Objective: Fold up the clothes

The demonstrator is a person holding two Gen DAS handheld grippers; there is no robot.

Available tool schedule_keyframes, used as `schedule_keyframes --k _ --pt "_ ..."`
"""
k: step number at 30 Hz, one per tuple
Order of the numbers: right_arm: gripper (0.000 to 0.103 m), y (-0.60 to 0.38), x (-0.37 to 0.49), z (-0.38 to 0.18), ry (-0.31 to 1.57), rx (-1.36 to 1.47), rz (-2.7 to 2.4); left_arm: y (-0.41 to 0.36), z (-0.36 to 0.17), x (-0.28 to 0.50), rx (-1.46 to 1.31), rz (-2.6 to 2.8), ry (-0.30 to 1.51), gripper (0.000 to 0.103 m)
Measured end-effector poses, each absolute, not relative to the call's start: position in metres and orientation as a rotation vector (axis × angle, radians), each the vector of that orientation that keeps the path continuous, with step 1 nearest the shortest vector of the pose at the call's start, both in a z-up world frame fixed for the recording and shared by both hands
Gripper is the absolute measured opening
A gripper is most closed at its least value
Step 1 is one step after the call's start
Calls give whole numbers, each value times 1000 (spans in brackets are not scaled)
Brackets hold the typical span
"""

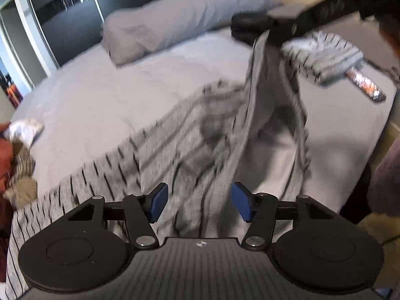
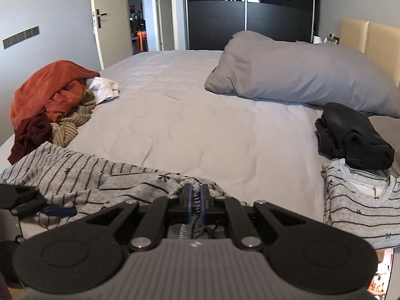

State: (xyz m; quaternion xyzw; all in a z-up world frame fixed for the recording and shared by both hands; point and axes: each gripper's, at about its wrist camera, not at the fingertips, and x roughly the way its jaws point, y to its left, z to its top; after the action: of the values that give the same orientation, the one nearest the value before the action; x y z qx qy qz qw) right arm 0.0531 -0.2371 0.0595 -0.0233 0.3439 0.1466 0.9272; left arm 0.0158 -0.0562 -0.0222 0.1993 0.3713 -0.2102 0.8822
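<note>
A grey garment with thin black stripes (image 1: 155, 165) lies spread on the near part of the bed, blurred by motion. My left gripper (image 1: 197, 205) is open just above it, blue pads (image 1: 160, 203) apart and empty. My right gripper (image 2: 196, 198) is shut on a bunched edge of the same striped garment (image 2: 82, 175) and lifts it; in the left wrist view the cloth hangs from that gripper (image 1: 275, 31) at the upper right.
A folded striped top (image 2: 360, 207) and a folded black garment (image 2: 350, 137) lie at the right. A pile of orange, dark red and striped clothes (image 2: 50, 105) sits at the left. A grey pillow (image 2: 300, 77) lies at the bedhead. The bed sheet (image 2: 190, 125) is grey.
</note>
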Motion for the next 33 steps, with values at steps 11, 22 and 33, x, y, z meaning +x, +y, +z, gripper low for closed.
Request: schedule_keyframes --k 11,22,33 --pt "8 -243 48 57 721 -24 317 -87 -30 36 472 -508 795 9" --pt "31 -235 27 13 843 -66 348 -41 4 67 269 -357 781 4" --pt "43 -229 9 -44 1006 -70 273 -25 19 75 153 -343 759 4"
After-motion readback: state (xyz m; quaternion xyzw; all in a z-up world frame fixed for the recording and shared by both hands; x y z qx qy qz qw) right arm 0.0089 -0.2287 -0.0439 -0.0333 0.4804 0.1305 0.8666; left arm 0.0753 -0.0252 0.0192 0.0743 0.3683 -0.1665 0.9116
